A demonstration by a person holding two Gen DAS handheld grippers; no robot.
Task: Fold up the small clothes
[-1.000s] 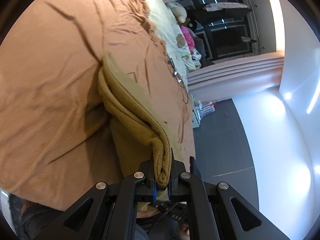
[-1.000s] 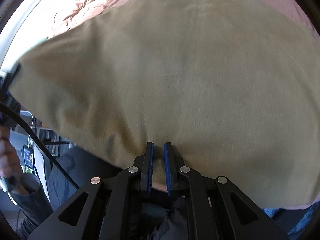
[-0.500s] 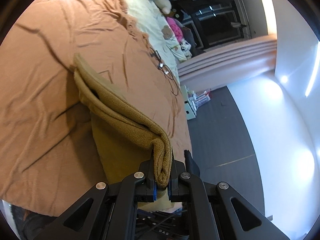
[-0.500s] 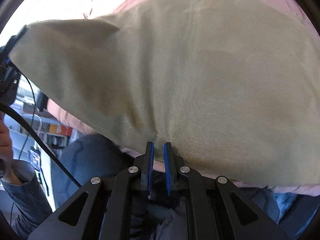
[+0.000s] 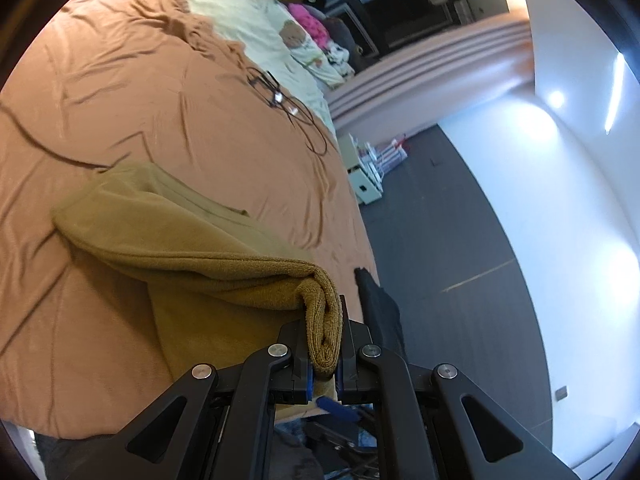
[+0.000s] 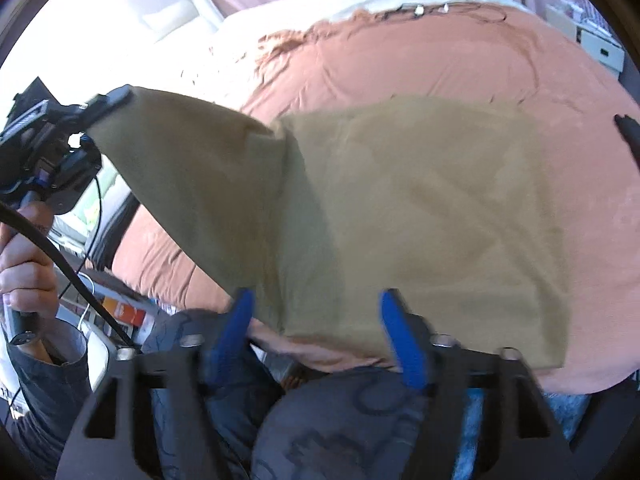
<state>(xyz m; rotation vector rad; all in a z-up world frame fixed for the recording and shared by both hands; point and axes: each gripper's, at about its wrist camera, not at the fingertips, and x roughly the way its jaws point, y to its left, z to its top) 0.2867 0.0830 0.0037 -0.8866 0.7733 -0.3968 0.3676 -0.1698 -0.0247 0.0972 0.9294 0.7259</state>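
— On the rust-brown bedspread (image 6: 460,60) our olive knit garment (image 6: 420,208) lies half-folded; right hand-held gripper (image 6: 316,320) is opening, nothing pinched.
— Left hand-held gripper (image 5: 324,354) clamps its corner; next we'd lay that across.

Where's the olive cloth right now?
The olive cloth lies mostly flat on the brown bedspread near the bed's front edge; one corner is lifted at the left, pinched in the left gripper.

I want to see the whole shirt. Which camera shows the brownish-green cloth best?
The right wrist view: the cloth spreads across the orange bedcover, one corner lifted by the left gripper. The left wrist view shows only a bunched fold pinched in that gripper.
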